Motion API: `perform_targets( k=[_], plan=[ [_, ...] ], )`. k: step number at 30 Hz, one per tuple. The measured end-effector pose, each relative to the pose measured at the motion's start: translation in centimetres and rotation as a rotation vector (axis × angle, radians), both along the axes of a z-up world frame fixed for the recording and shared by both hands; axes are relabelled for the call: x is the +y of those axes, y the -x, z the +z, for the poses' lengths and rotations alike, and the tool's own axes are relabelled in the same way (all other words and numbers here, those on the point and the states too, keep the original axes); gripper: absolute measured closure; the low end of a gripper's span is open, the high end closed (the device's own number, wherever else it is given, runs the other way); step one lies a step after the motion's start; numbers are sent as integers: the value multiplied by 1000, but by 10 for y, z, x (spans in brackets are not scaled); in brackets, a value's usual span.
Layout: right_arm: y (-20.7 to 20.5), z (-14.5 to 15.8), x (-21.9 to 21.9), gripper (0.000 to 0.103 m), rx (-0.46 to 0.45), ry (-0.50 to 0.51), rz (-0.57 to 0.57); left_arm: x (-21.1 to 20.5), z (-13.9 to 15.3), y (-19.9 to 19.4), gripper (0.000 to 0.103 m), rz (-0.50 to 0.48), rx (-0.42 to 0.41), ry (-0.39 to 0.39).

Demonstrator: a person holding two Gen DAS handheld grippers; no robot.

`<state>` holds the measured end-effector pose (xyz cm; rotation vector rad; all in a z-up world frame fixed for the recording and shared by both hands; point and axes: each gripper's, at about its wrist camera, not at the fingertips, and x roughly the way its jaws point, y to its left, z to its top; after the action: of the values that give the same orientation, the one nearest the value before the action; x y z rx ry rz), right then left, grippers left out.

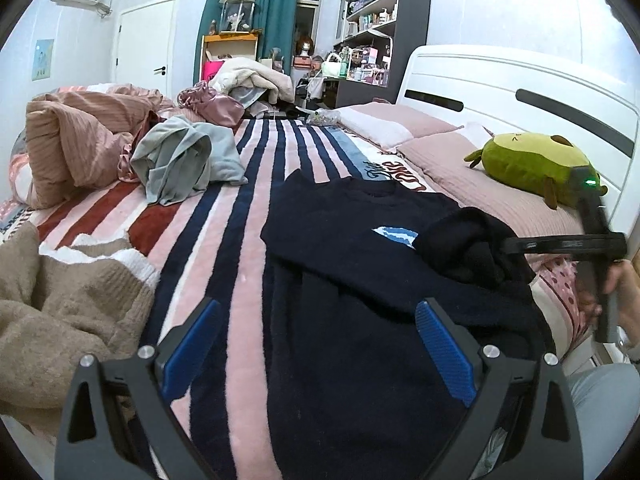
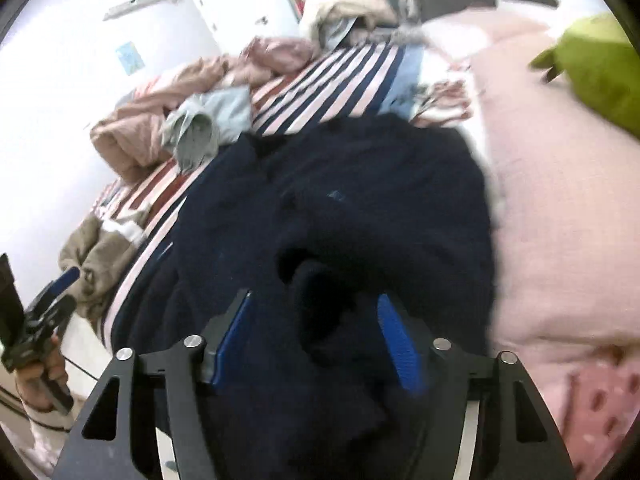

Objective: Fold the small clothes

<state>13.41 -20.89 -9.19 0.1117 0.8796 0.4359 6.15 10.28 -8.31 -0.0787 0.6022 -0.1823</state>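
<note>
A bed [image 1: 248, 184] covered by a striped blanket in pink, navy and red fills most of both views, with a white headboard [image 1: 520, 92] seen at its right side in the left wrist view. A dark navy sweater [image 1: 360, 280] is spread on the blanket near the front edge, beside the pink pillows [image 1: 460, 168]; a small blue and white motif is visible on its chest. One sleeve [image 1: 468, 248] is folded in over the body of the sweater and lies bunched there.

A rumpled pink quilt [image 1: 76, 136] is heaped at the far left of the bed, and a beige knitted garment [image 1: 60, 300] lies at the near left edge. A pale grey-blue garment [image 1: 188, 156] is crumpled on the stripes, just beside the quilt. A green plush toy [image 1: 532, 164] rests on a pillow close to the headboard.

The left tool [image 1: 316, 348] is held over the near part of the sweater with its blue pads wide apart and nothing between them. The right tool [image 2: 316, 340] is seen, blurred, above the bunched sleeve; its pads stand apart, with dark cloth lying between them but not pressed by either pad. In the left wrist view it is gripped by a hand [image 1: 616, 292] at the right edge.
</note>
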Motion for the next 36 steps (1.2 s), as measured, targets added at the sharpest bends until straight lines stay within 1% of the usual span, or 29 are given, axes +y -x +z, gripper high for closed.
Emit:
perform_targets(
  k=[1,2,3,5,8,10,11,12,13,14,16,18,20,23,25,28,31,32,34,36],
  plan=[
    [5,6,-6,38,-22,25,-22,0,-1,-1,6,0,-1,4],
    [7,9,-13,27,-38,49,-39,-1,-1,-3,6,0,-2,9],
    [10,10,-19,19,-63,98,-70,-1,-2,-4,6,-1,-2,13],
    [8,7,-27,18,-61,142,-81,-2,-2,-6,6,-6,-3,22],
    [-2,-11,-25,18,-8,172,-54,-4,-2,-6,6,-13,-4,26],
    [-9,-25,-17,27,28,203,-29,-4,-3,-4,6,-14,-3,23],
    [-12,-33,-12,47,40,251,-43,-3,-4,-3,6,-12,-1,22],
    [-14,-37,-9,63,45,291,-57,-2,-4,-3,6,-10,0,23],
    [-16,-39,-6,73,44,306,-57,-1,-5,-2,6,-8,3,25],
    [-16,-38,-5,87,36,314,-58,-1,-5,-2,6,-7,6,27],
    [-13,-32,-7,89,20,323,-68,1,-6,-1,6,-6,9,29],
    [-7,-20,-10,89,11,245,-66,0,-7,-1,6,-9,10,28],
    [3,-3,-8,89,-7,159,-40,1,-7,-1,6,-7,6,28],
    [17,17,10,89,5,22,59,2,-6,1,6,-9,-2,33],
    [23,23,32,89,57,-89,158,4,-4,3,6,-8,-9,36],
    [25,15,69,89,156,-191,268,11,-4,8,6,7,-13,37],
    [21,-6,112,88,273,-235,359,19,-5,13,6,16,2,35],
    [19,-17,127,85,324,-255,387,22,-7,15,6,19,10,33],
    [19,-33,149,83,396,-255,428,24,-11,16,5,15,30,32],
    [20,-41,158,72,419,-219,423,23,-15,16,5,0,49,33]
  ],
)
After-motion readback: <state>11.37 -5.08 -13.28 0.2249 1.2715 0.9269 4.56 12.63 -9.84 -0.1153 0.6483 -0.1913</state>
